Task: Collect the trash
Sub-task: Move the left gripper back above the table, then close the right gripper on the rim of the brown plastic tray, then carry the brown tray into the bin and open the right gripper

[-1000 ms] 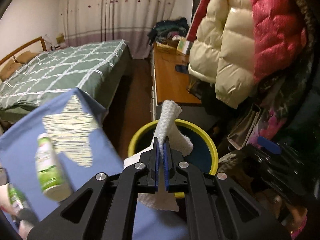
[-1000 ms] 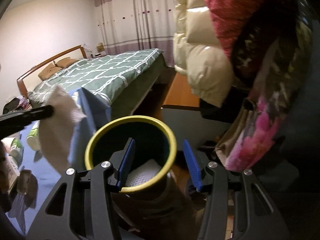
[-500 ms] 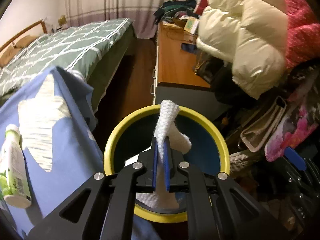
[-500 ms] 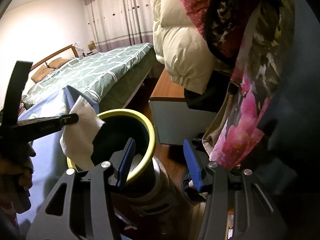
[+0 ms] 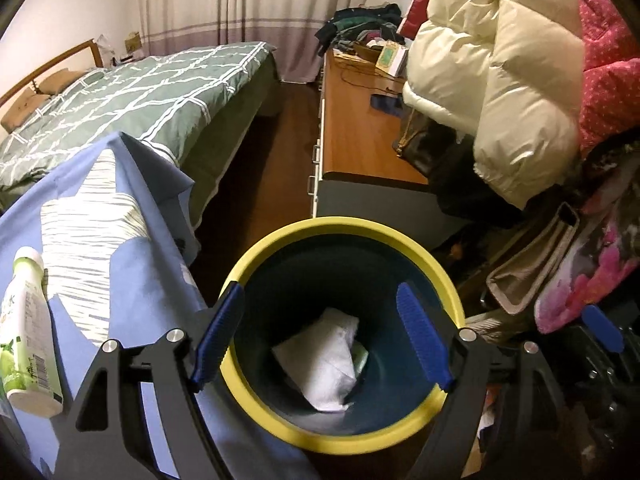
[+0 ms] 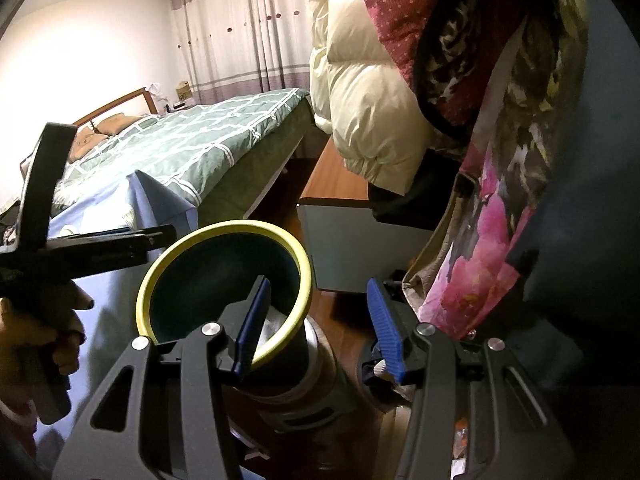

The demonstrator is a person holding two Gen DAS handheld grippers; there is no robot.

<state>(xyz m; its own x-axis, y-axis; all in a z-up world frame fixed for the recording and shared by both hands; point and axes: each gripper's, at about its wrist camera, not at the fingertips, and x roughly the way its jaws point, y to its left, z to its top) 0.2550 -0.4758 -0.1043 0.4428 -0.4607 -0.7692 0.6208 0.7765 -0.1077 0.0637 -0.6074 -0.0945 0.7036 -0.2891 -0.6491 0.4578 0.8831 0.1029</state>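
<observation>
One bin (image 5: 340, 236) with a yellow rim stands on the floor. Inside it lies one white tissue (image 5: 324, 364). Left of the bin, one cloth (image 5: 132, 280) bears one bottle (image 5: 26, 332). Beyond the bin are one bed (image 5: 140, 96) and one desk (image 5: 356, 128). Two grippers (image 5: 320, 336) (image 6: 320, 328) hang over the bin.

Place: home bedroom, lived-in, cluttered
Landmark: bed (image 5: 132, 96), green checked cover, wooden headboard (image 5: 44, 68)
Behind bed: floor-length curtains (image 5: 224, 12) across the far wall
Right of bed: strip of dark wood floor (image 5: 260, 184), then a low wooden-top cabinet (image 5: 356, 132) with clothes and a box piled at its far end
Right of cabinet: hanging puffer coats (image 5: 492, 80), cream and red, over bags
Near bed foot: blue cloth (image 5: 132, 280) with a bottle (image 5: 28, 328) on it; yellow-rimmed bin (image 5: 424, 256) on the floor just beside it
</observation>
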